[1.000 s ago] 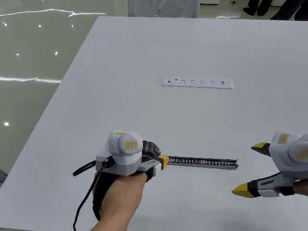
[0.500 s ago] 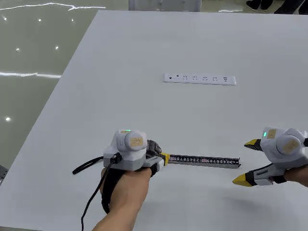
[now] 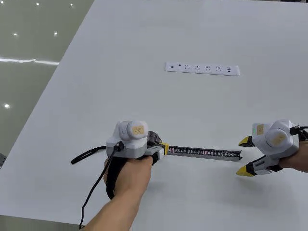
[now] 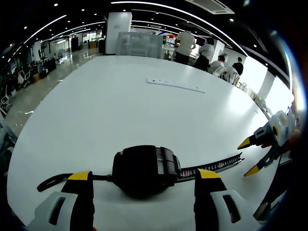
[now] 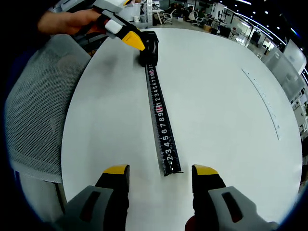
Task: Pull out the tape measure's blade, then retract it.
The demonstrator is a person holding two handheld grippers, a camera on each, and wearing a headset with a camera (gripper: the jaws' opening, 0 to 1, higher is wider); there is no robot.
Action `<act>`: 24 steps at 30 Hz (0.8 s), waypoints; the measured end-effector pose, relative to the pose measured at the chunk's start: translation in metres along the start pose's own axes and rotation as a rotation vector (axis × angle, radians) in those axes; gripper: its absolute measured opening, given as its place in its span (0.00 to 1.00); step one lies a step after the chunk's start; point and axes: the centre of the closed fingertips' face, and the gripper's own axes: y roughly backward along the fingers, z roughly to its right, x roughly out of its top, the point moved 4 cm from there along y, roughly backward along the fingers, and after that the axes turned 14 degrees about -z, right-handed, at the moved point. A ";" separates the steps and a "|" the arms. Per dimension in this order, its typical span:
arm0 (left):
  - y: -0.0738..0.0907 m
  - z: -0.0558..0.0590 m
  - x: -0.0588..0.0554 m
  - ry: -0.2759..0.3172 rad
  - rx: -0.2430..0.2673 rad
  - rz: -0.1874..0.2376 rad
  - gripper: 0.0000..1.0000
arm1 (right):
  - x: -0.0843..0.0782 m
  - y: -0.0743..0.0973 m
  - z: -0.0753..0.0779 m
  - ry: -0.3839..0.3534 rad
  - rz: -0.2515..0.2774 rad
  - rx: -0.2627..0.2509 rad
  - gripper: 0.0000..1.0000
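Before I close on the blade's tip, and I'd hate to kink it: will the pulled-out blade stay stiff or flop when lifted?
Probably stiff: the blade lies straight and flat on the table over a short length. It looks thin, so likely light, and may buckle if bent sharply. The bulky black case probably holds most weight.

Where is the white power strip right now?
In the head view the power strip lies on the table, far side, well beyond the pulled-out tape blade.

A white power strip (image 3: 201, 69) lies toward the far side of a broad white table (image 3: 192, 29). Left of the table, glossy floor (image 3: 29, 57) mirrors spot lights. Beyond its far end, people (image 4: 185, 45) stand under ceiling light strips (image 4: 159, 7).
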 end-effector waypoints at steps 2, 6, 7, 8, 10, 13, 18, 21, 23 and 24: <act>-0.002 0.001 0.000 0.005 -0.003 -0.003 0.83 | 0.000 -0.002 0.002 0.009 -0.001 0.002 0.45; -0.007 0.000 0.001 0.011 -0.002 -0.004 0.83 | 0.000 -0.004 0.005 0.046 -0.006 0.017 0.42; -0.008 0.000 0.001 0.011 -0.002 -0.005 0.83 | 0.001 -0.004 0.005 0.049 -0.006 0.017 0.41; -0.009 0.000 0.000 0.012 -0.001 -0.007 0.83 | 0.001 -0.004 0.006 0.059 -0.006 0.018 0.39; -0.011 0.001 0.000 0.018 -0.007 -0.013 0.83 | -0.001 -0.006 0.009 0.075 -0.012 0.018 0.34; -0.013 0.002 0.000 0.016 -0.010 -0.020 0.83 | -0.007 -0.008 0.012 0.079 -0.021 0.025 0.29; -0.013 0.001 0.002 0.023 -0.007 -0.016 0.82 | -0.009 -0.008 0.012 0.099 -0.029 0.039 0.23; -0.014 0.001 0.003 0.031 -0.006 -0.012 0.82 | -0.008 -0.007 0.012 0.109 -0.029 0.037 0.20; -0.014 0.001 0.003 0.038 -0.012 -0.006 0.82 | -0.007 -0.007 0.013 0.111 -0.029 0.040 0.19; -0.014 0.001 0.003 0.038 -0.013 -0.006 0.81 | -0.007 -0.007 0.013 0.113 -0.028 0.040 0.19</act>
